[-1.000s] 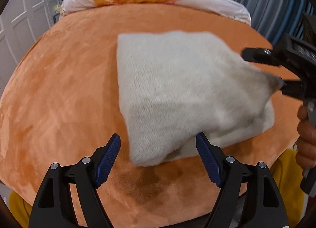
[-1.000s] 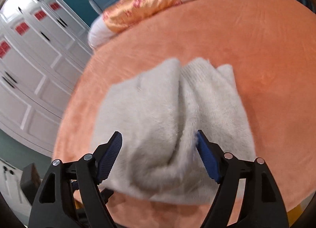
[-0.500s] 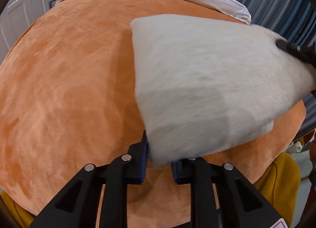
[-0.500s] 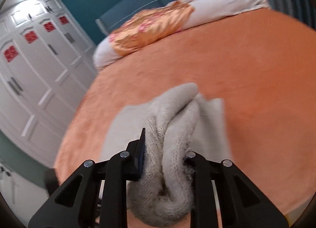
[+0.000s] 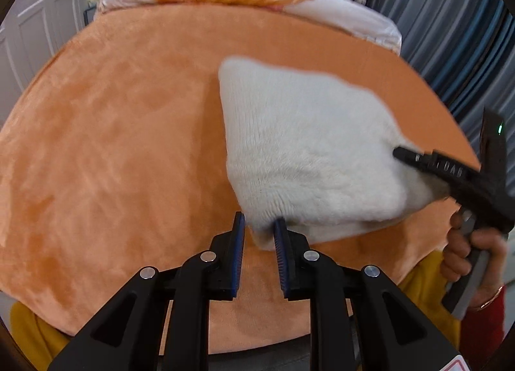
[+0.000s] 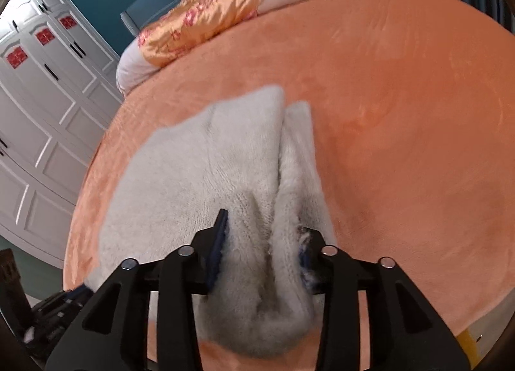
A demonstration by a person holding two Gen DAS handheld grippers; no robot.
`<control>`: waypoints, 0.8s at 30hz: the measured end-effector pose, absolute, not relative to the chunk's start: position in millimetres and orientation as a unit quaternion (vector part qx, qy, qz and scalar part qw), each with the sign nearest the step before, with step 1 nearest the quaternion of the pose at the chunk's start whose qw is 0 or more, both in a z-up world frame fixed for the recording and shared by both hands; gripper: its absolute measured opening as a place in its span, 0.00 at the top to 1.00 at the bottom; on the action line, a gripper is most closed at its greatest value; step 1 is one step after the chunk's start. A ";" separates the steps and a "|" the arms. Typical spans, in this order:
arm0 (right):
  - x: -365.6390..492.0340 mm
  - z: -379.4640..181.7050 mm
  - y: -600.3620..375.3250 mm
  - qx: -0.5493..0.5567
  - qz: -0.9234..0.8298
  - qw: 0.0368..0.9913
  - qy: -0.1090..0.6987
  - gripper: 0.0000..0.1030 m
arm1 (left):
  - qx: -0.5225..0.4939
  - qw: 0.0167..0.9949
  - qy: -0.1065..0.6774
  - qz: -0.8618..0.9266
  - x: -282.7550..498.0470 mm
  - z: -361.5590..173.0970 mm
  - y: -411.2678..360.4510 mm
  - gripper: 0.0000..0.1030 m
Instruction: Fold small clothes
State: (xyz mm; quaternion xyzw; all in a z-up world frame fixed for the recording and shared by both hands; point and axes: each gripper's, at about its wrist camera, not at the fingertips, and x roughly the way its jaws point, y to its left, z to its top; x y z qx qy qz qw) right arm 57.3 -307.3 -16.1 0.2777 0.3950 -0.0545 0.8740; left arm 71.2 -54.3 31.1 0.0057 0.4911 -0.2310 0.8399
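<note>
Two hand-held grippers on one white fluffy garment (image 5: pixel 309 152) over the orange bed (image 5: pixel 112 145): left hand-held gripper (image 5: pixel 259 232) pinching its six-o'clock corner; right hand-held gripper (image 6: pixel 264 242), jaws just widening, clamping bunched folds.

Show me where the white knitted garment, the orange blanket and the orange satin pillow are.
white knitted garment (image 5: pixel 309 145): left wrist view, middle of the top layer.
orange blanket (image 5: pixel 112 145): left wrist view, bare part left of the garment.
orange satin pillow (image 6: pixel 206 23): right wrist view, middle of the shiny cover.
</note>
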 end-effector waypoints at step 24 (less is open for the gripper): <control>119.5 9.4 -329.7 0.212 -0.055 0.910 0.352 0.93 | -0.004 0.845 0.494 -0.208 146.7 10.5 -133.3 0.77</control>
